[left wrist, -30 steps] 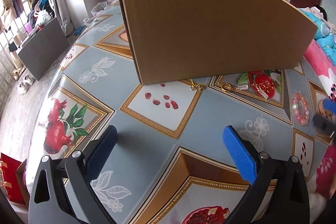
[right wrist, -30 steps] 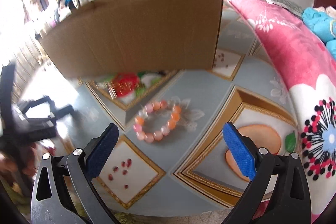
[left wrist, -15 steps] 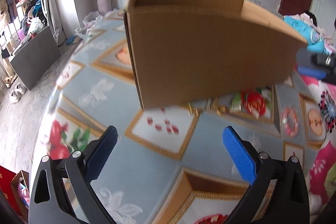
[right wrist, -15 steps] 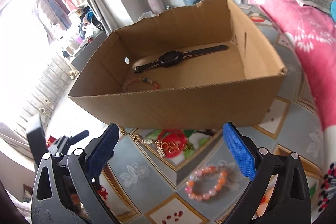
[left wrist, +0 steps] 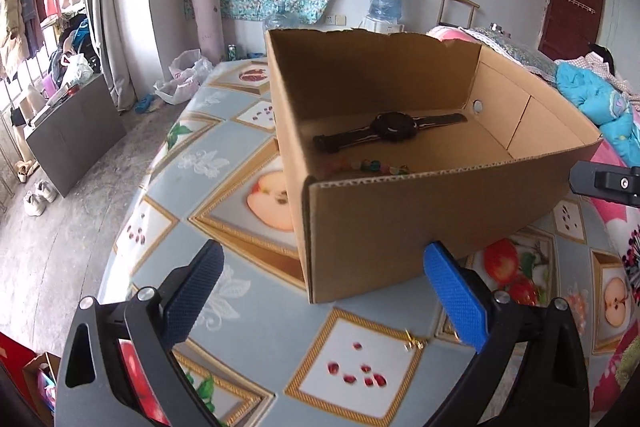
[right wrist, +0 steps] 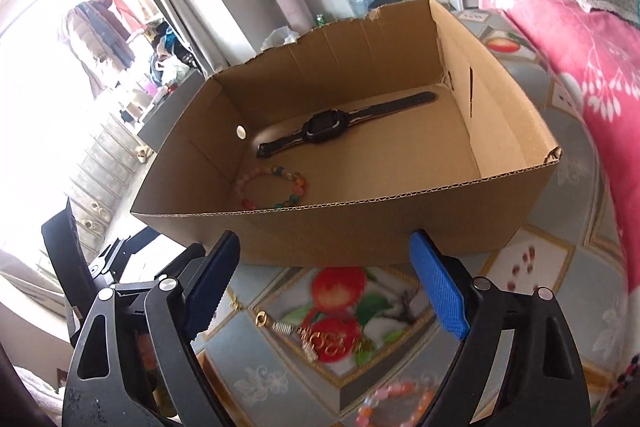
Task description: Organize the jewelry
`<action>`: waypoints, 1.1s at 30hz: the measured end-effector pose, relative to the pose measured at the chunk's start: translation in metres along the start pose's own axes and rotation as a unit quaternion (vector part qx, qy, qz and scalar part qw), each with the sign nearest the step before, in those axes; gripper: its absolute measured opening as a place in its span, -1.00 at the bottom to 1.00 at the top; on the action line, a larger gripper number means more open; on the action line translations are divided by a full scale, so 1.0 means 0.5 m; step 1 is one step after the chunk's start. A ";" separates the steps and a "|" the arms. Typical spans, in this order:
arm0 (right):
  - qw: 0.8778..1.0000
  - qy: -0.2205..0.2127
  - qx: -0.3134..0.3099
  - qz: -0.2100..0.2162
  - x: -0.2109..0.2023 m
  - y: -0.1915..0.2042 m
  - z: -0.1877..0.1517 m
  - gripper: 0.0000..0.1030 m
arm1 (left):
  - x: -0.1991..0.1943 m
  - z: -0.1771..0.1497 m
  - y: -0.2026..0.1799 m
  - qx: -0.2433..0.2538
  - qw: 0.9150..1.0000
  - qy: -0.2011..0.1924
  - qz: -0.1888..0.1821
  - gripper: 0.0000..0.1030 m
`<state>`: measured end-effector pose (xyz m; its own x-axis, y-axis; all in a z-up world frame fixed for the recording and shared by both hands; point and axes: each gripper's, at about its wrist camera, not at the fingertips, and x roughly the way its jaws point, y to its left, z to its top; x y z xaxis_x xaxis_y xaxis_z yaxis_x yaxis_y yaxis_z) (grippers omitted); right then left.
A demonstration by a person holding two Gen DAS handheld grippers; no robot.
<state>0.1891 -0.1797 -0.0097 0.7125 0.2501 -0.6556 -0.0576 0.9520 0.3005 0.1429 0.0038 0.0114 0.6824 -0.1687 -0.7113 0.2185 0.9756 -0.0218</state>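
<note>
An open cardboard box (left wrist: 420,223) (right wrist: 360,231) stands on the patterned table. Inside lie a black watch (left wrist: 390,133) (right wrist: 324,125) and a multicoloured bead bracelet (left wrist: 368,165) (right wrist: 276,187). Gold jewelry (right wrist: 316,337) rests on the tablecloth in front of the box, and a pink-orange bead bracelet (right wrist: 396,403) lies nearer still. A small gold piece (left wrist: 414,343) lies by the box corner. My left gripper (left wrist: 322,267) hangs open and empty above the table before the box. My right gripper (right wrist: 324,255) is open, its jaws closing, with nothing between them.
A pink flowered quilt (right wrist: 580,75) borders the table on the right. The table's left edge (left wrist: 132,211) drops to a concrete floor. The other gripper's frame (right wrist: 100,267) shows at the left of the right wrist view.
Both grippers have risen and tilted, so the box's inside now shows in both views. The right gripper's jaws have narrowed a little.
</note>
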 end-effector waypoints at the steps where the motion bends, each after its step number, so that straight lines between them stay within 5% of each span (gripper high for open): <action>1: 1.000 -0.005 -0.006 -0.005 0.001 -0.003 0.005 0.59 | 0.005 0.004 0.003 -0.003 1.000 0.000 0.000 0.92; 8: 0.993 -0.015 -0.064 -0.102 -0.051 -0.010 -0.032 0.63 | -0.019 -0.029 -0.022 0.016 0.999 0.019 -0.030 0.92; 11: 0.982 0.026 -0.075 -0.170 -0.050 -0.029 -0.086 0.71 | -0.035 -0.074 -0.061 0.047 0.997 0.048 -0.045 0.92; 16: 0.967 0.083 -0.087 -0.225 -0.025 -0.056 -0.153 0.81 | -0.042 -0.148 -0.107 0.070 0.989 0.109 -0.071 0.92; 22: 0.962 0.116 -0.080 -0.234 0.004 -0.086 -0.171 0.84 | -0.035 -0.190 -0.133 0.082 0.988 0.124 -0.039 0.92; 33: 0.964 0.150 -0.070 -0.209 0.016 -0.105 -0.140 0.85 | -0.046 -0.199 -0.125 0.076 0.991 0.106 -0.038 0.92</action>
<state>0.1487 -0.2153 -0.0793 0.4603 -0.1412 -0.8764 0.0826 0.9898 -0.1161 0.0439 -0.0392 -0.0408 0.5019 -0.1920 -0.8434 0.3769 0.9262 0.0134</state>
